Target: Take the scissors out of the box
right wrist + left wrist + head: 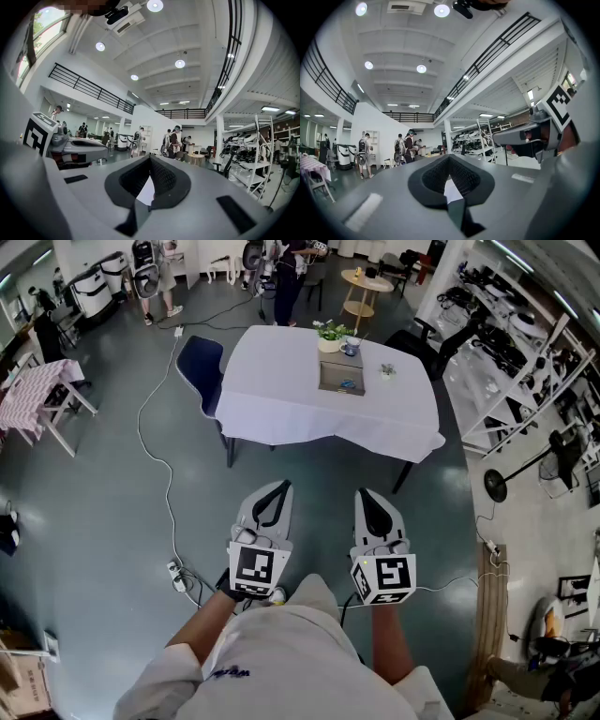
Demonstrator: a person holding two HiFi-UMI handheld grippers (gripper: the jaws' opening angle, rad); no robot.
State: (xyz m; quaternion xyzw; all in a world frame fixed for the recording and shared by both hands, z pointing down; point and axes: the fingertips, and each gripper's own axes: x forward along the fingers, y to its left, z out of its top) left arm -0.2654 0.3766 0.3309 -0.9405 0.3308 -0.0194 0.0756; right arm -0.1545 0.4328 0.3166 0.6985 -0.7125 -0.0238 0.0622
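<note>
A shallow open box (340, 374) lies on the white-clothed table (281, 399) far ahead of me. Something small and blue (348, 384) lies inside it, too small to make out. Both grippers hang level over the floor, well short of the table. My left gripper (278, 493) is shut with nothing in it, its dark pads (464, 180) meeting at the tip (449, 158). My right gripper (367, 497) is also shut and empty (151, 158). Each gripper view shows the other gripper beside it: the right gripper (525, 138) and the left gripper (79, 147).
A potted plant (330, 334) and a small item (386, 371) stand near the box. A blue chair (200, 367) is at the table's left. A white cable (164, 474) runs across the floor. Shelving (525, 362) lines the right; people (286, 273) stand at the back.
</note>
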